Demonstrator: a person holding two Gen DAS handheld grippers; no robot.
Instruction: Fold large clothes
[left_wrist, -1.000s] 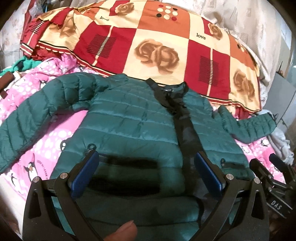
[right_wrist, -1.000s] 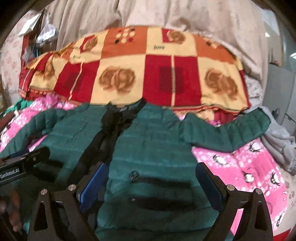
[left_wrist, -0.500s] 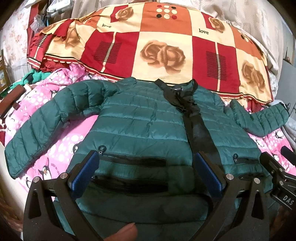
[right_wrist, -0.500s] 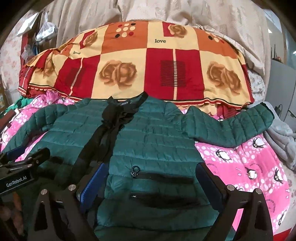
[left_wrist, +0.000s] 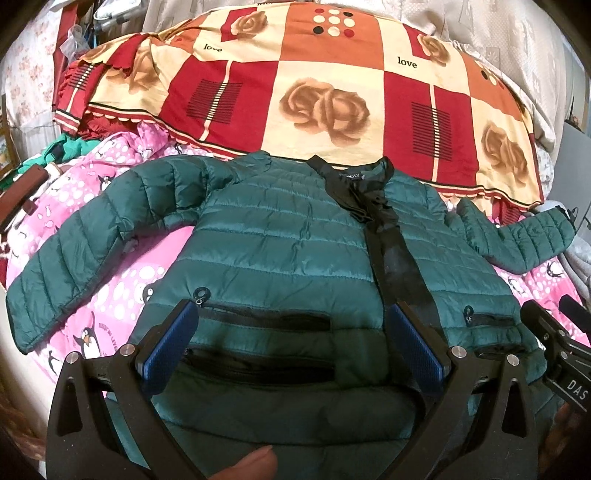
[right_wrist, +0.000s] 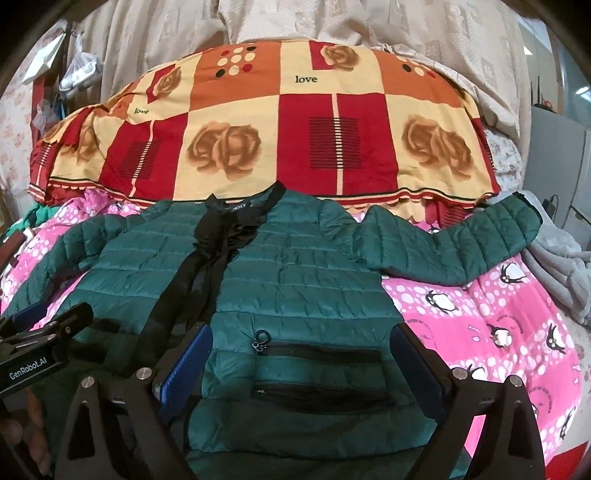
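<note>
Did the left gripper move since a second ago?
Yes. The left gripper has pulled back toward the person: in its view the whole jacket and more of the rose blanket now show, and both look farther away.

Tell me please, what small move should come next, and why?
Probably move the right tool to the right sleeve and fold it inward: the green jacket lies flat, both sleeves spread out, both tools open and empty.
</note>
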